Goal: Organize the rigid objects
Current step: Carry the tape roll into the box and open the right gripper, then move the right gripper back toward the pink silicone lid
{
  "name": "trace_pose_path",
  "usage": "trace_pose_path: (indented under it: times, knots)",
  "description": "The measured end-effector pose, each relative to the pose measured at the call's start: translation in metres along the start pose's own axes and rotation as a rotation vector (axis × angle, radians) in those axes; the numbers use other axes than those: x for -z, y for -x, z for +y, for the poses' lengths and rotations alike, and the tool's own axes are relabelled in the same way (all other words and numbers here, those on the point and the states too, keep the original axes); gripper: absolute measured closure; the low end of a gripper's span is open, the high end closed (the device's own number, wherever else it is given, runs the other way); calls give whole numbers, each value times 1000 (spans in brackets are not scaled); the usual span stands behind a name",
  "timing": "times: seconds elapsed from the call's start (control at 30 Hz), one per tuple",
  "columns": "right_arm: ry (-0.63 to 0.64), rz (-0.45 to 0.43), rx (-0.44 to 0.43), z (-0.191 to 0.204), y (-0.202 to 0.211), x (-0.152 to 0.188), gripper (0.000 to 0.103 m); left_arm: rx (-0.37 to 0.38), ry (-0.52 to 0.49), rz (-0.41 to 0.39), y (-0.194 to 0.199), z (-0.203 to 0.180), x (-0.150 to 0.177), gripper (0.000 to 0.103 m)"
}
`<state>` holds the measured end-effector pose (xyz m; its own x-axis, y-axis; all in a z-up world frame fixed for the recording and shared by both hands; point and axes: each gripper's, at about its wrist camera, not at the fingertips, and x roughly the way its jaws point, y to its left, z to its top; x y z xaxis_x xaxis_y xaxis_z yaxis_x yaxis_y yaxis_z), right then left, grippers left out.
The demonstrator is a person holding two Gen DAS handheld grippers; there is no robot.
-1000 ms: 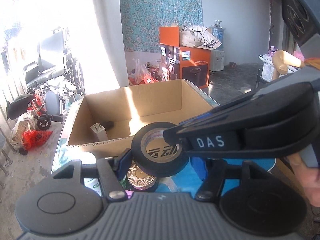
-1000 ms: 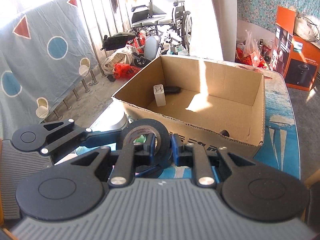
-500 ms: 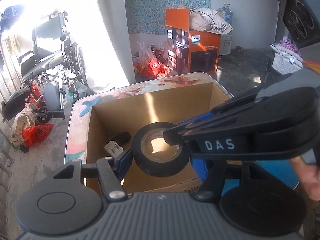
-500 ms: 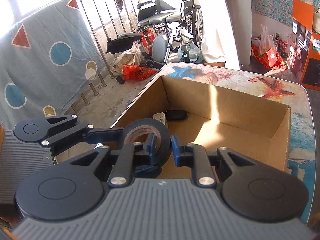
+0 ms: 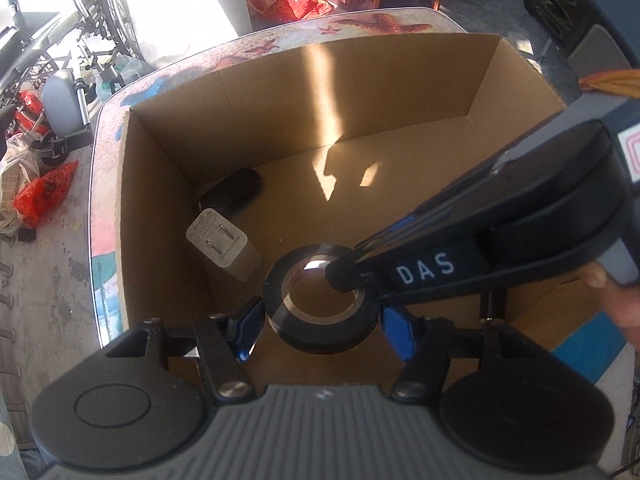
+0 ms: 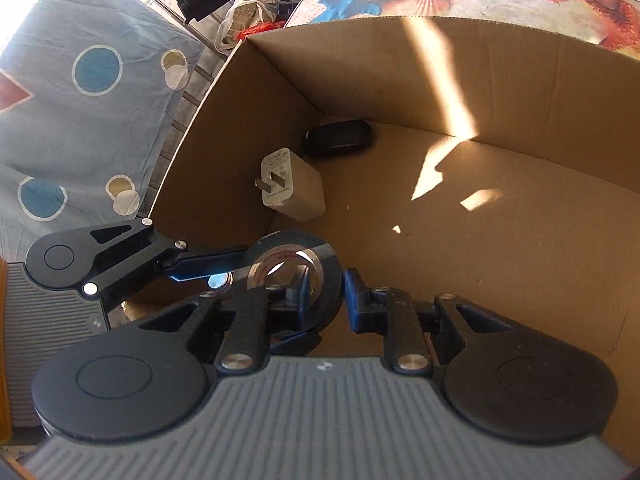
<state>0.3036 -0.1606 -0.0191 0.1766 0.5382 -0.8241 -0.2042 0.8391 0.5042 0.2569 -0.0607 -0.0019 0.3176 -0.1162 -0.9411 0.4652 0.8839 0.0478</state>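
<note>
I am now holding the black tape roll (image 5: pixel 322 308) low inside the cardboard box (image 5: pixel 360 92), no longer short of its rim, my right tool (image 6: pixel 325 294) pinching its wall, my left tool (image 5: pixel 320 330) clamping its sides, nearly ready to release beside the white charger (image 5: pixel 224 244).

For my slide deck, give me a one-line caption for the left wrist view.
Both tools hold a black tape roll over a cardboard box containing a white charger.
</note>
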Motion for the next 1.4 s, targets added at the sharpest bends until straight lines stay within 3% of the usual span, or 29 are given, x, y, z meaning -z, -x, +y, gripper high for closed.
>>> trace_pose_path:
  times: [0.33,0.7,0.87,1.03,1.2,1.4]
  knots:
    - [-103,121,-59,-20,-47,-16,83,-34,-42,73,-18,1,-4,38]
    - [-133,108,-99,-24,-48,-13,76,-59,-68,27,-3,-12,-4,32]
    - [-162,6,-169,-26,-19,-6,76,-37,-53,-46,25,-17,2,32]
    - [-193,-153,-250,-24,29,17,76,-38,-30,-185,71,-23,19,31]
    - [-192,-332,-326,-15,83,67,75,-12,-15,-346,115,-33,56,26]
    - [-200,-469,-364,-8,117,138,73,19,33,-407,136,-49,103,24]
